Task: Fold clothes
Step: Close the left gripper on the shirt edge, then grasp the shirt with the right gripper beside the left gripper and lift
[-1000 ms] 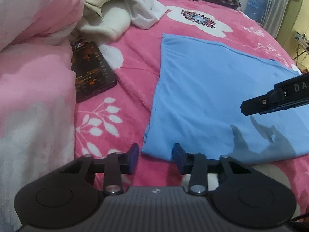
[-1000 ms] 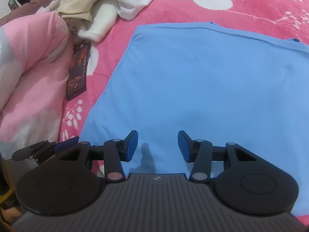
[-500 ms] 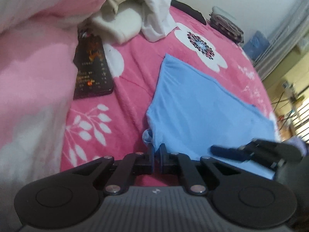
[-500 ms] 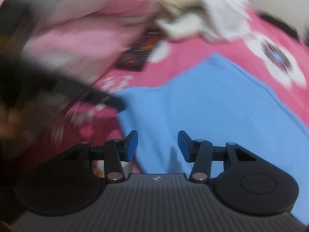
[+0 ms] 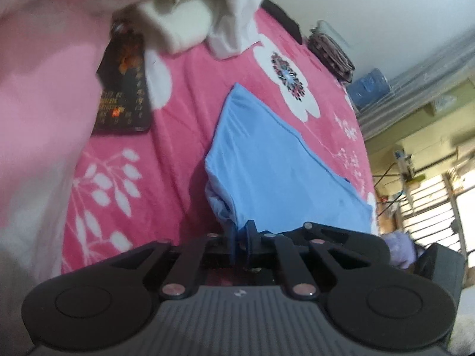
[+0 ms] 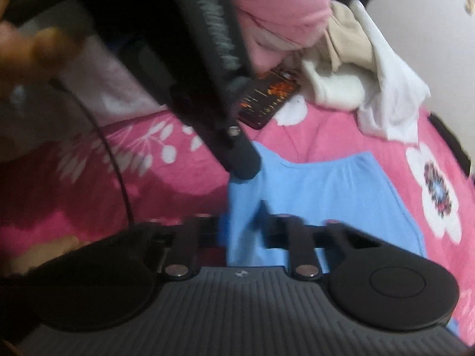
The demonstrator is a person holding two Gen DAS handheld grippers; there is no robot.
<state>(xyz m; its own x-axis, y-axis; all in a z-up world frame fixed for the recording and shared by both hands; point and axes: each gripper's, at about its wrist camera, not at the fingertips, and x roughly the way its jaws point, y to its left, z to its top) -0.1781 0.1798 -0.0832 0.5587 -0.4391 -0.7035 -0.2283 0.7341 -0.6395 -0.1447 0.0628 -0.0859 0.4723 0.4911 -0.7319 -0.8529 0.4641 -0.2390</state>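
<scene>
Left gripper [image 5: 241,238] clamped on the near corner of the blue garment [image 5: 276,175], lifted off the pink floral blanket [image 5: 184,95], right gripper [image 6: 242,228] gripping the same edge (blurred), phone [image 5: 124,92] lying beside

Plain light-blue cloth [image 5: 276,175]; hot-pink blanket [image 5: 184,95] with white flowers and leaves; dark phone [image 5: 123,101], orange print.

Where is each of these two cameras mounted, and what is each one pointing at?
Left wrist: sits on the left gripper, looking along its fingers over the blue garment it pinches, across the pink bedspread.
Right wrist: sits on the right gripper, facing the same garment; the left gripper and a blurred hand cross its view.
Both see the garment, the phone and the pale clothes pile.
</scene>
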